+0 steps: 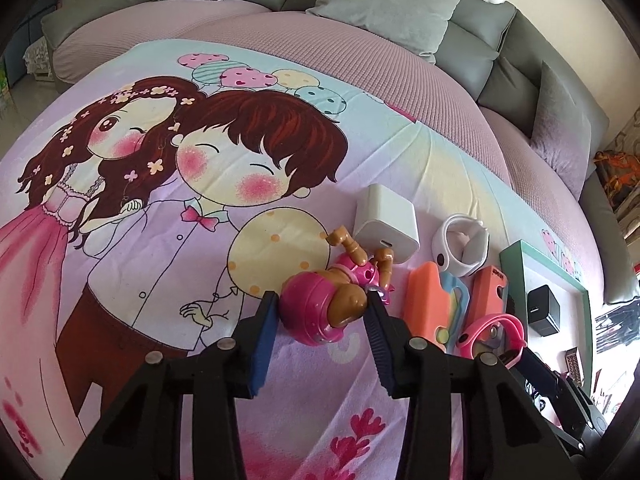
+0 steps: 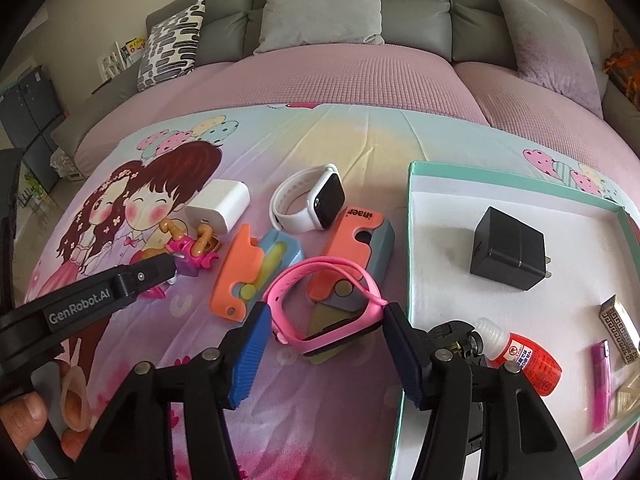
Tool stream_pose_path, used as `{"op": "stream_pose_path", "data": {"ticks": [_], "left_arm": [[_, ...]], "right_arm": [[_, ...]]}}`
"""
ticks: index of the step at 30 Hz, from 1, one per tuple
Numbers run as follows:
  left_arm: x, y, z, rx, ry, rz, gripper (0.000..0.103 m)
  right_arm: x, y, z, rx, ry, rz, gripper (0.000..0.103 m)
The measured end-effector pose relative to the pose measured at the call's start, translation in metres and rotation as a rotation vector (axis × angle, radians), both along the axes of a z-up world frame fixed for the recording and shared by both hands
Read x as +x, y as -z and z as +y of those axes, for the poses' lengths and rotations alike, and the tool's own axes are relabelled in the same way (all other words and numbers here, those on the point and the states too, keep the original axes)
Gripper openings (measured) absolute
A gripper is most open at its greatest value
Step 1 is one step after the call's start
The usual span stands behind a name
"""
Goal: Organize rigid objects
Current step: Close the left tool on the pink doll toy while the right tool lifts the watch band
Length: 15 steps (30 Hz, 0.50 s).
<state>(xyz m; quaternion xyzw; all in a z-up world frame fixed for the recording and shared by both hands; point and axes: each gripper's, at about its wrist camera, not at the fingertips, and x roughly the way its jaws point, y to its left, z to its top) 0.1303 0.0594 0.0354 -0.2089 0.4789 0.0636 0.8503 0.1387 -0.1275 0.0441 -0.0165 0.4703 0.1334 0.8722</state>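
Glossy plastic doll [image 1: 320, 312], matt printed cloth sheet [image 1: 160, 240]

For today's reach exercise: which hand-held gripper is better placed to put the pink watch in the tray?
The right hand-held gripper: the pink watch sits between its fingers, with the tray just beside it. The left hand-held gripper is closed on the pink doll, farther away.

Grey sofa [image 2: 352, 36] behind, strewn with grey cushions [image 2: 324, 4] and a patterned pillow [image 2: 172, 44]; seat draped in pink waffle cover [image 2: 340, 76]; lit by soft daylight; pale floor [image 1: 16, 112] at left.
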Motion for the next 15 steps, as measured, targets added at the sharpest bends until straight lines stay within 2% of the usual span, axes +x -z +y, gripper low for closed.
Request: {"op": "stream_pose_path", "data": {"ticks": [8,15], "left_arm": [[-0.003,0.001,0.01,-0.003,-0.025,0.007,0.045],[-0.003,0.004,0.01,-0.009,-0.021,0.01,0.045]], "right_arm": [[-0.001,0.006,0.017,-0.091,-0.038,-0.028,0.071],[-0.001,0.01,0.024,-0.149,-0.042,-0.045,0.072]]}}
